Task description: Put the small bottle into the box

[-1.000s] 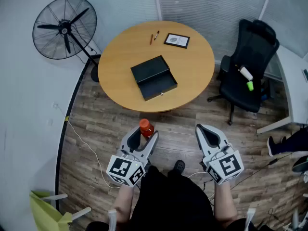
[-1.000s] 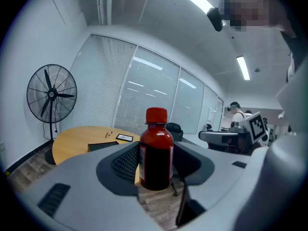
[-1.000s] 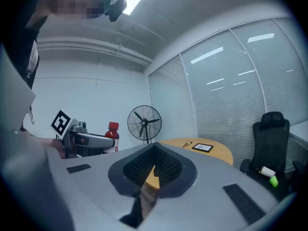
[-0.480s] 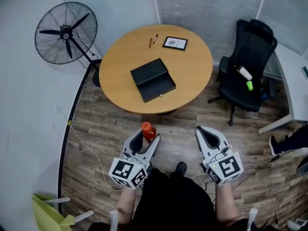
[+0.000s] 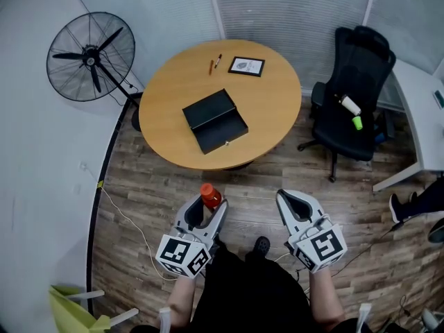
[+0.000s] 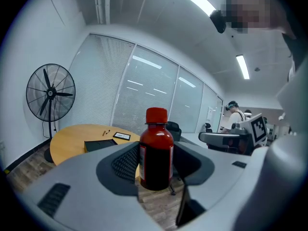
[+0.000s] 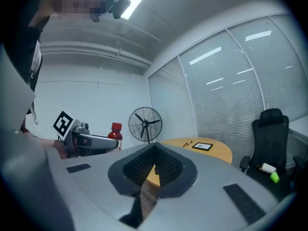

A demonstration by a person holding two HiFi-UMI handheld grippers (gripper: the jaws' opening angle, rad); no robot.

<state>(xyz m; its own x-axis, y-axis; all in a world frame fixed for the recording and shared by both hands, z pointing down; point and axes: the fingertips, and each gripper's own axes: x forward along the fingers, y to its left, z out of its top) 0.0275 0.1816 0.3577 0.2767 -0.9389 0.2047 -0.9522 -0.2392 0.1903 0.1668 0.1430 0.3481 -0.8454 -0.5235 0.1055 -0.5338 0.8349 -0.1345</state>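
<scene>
A small red bottle point(image 5: 209, 193) with a red cap stands upright between the jaws of my left gripper point(image 5: 206, 203), which is shut on it; the left gripper view shows the bottle point(image 6: 156, 153) close up. The black box point(image 5: 214, 121) lies open on the round wooden table point(image 5: 270, 103), well ahead of both grippers. My right gripper point(image 5: 292, 195) hangs level with the left one over the floor, its jaws shut point(image 7: 154, 150) with nothing between them. In the right gripper view the bottle point(image 7: 115, 134) shows at the left.
A standing fan point(image 5: 87, 50) is left of the table, a black office chair point(image 5: 350, 109) with small items on its seat to the right. A framed card point(image 5: 246, 66) and pens point(image 5: 215, 62) lie at the table's far side. A cable point(image 5: 128, 220) runs across the wooden floor.
The head view has shifted slightly, so the table sits a little higher and further left. Both grippers keep their pose; the left still grips the bottle.
</scene>
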